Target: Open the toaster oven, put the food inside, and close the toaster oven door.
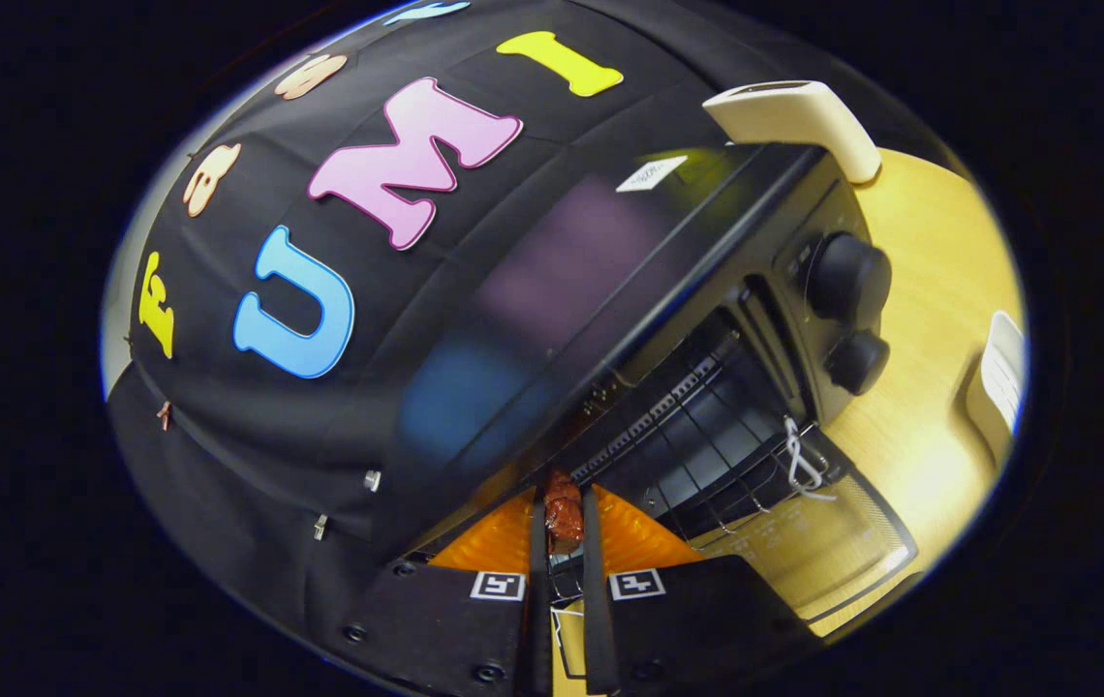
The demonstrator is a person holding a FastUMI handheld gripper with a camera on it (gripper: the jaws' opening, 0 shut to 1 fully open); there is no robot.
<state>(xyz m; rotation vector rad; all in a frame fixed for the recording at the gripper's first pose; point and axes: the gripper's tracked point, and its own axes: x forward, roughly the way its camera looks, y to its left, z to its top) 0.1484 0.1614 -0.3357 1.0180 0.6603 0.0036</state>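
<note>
We see the gripper (564,542) with both fingers pressed on a glossy reddish-brown piece of food (563,513), its long axis running along them toward the open black toaster oven (707,319), whose glass door (804,552) lies folded down.
</note>
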